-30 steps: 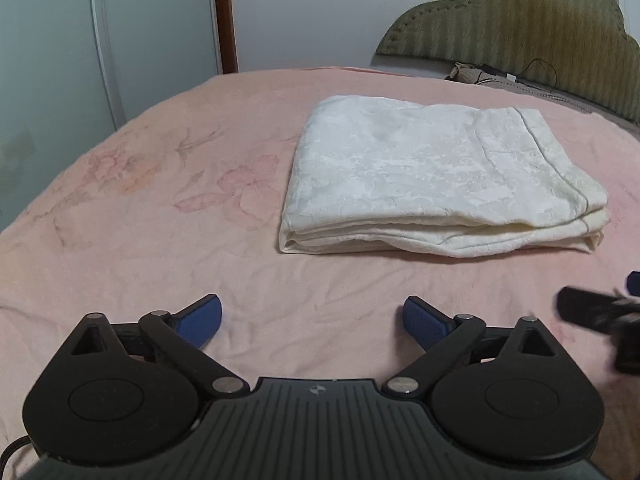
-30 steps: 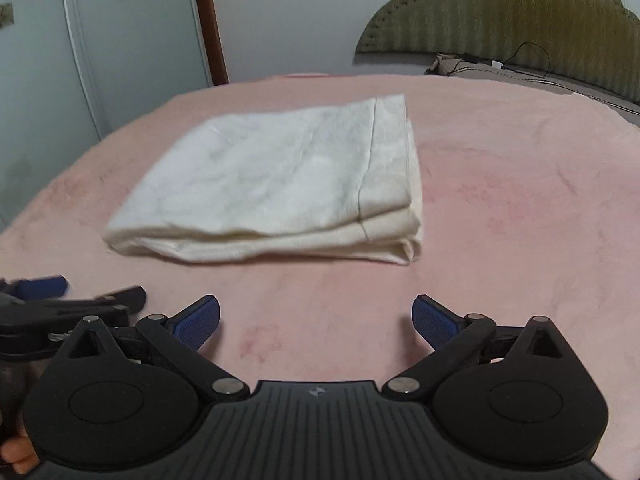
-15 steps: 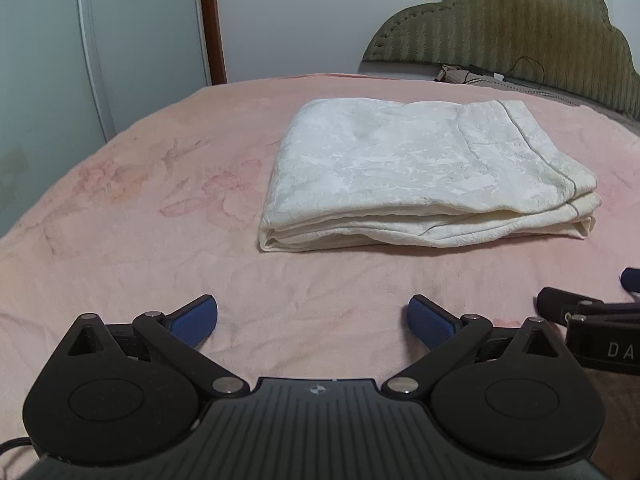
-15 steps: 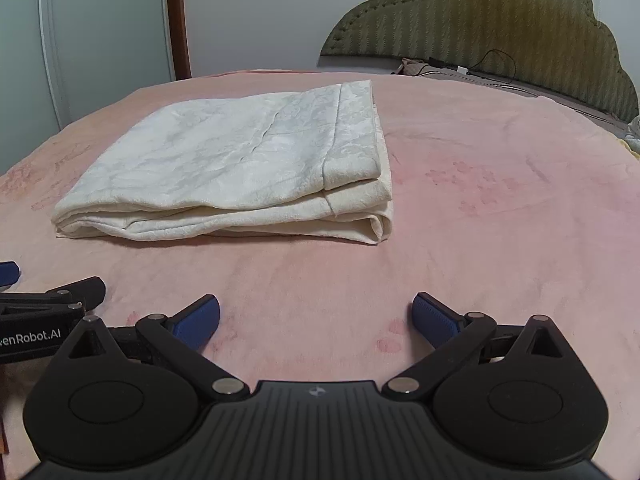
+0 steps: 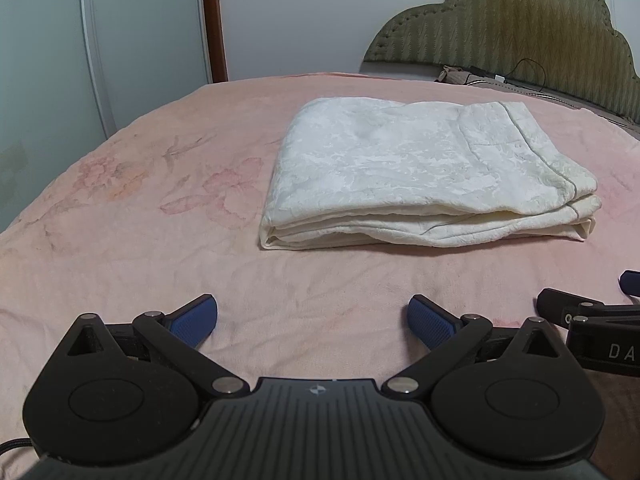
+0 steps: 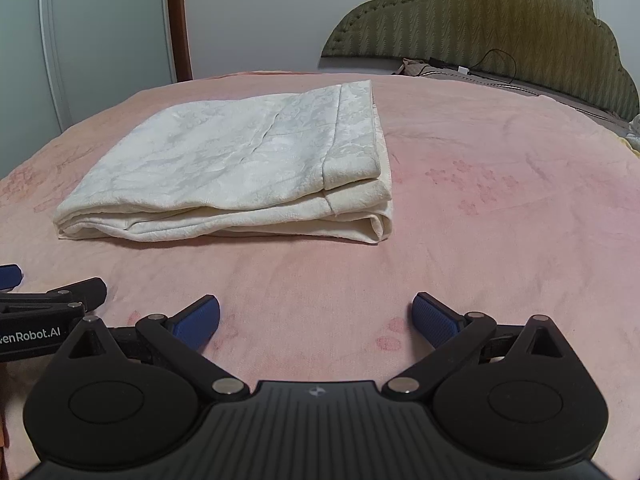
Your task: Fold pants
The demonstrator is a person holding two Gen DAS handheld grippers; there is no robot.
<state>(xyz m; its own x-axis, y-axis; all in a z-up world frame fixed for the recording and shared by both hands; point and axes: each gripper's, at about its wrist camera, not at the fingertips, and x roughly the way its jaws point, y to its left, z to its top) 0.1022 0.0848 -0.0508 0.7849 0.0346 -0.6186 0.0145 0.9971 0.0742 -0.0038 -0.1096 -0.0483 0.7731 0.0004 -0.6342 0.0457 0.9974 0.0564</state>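
Cream, damask-patterned pants (image 5: 420, 172), already folded into a thick layered rectangle, lying flat in the middle of the pink bedspread (image 5: 160, 240). Left gripper (image 5: 312, 316) low over the blanket, well short of the near folded edge, blue pads spread wide, holding nothing. Right gripper (image 6: 316, 316) likewise parted and empty, just beside the left. Probably the closing stage, folding looking complete. Next move, if any: only a light press to flatten the puffy right-hand corner, or none.

Black grippers, blue ribbed fingers (image 5: 430, 322), silver pivot screws.
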